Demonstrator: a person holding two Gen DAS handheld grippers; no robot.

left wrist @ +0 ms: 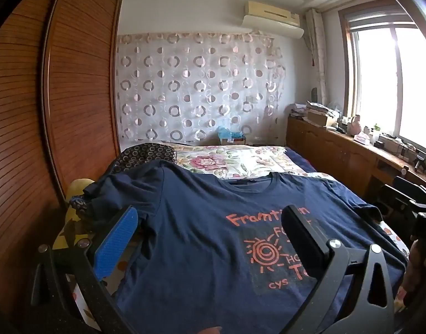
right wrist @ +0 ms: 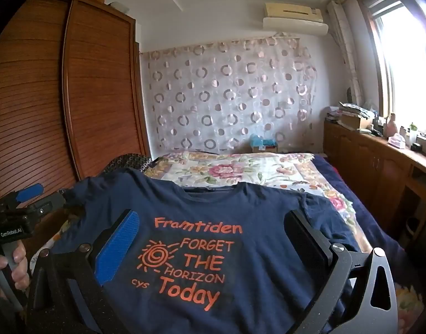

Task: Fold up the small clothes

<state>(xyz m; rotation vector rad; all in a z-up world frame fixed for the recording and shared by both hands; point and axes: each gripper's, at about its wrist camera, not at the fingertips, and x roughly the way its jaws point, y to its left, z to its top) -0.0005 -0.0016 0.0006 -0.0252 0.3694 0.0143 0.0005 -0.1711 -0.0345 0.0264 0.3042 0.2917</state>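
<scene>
Navy T-shirt spread flat on bed, front up, orange print "Framtiden FORGET THE HORIZON Today" legible, collar toward floral quilt. Left sleeve bunched near bed edge beside wooden wardrobe. Left gripper released, fingers wide apart above shirt's left half, nothing between. Right gripper released, fingers wide apart above printed chest, nothing held. Hand grasps left gripper's handle.

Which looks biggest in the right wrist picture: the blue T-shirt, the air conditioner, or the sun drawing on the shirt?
1. Blue T-shirt
2. Air conditioner
3. Sun drawing
The shirt is nearest the camera, so looks extra big.
</scene>
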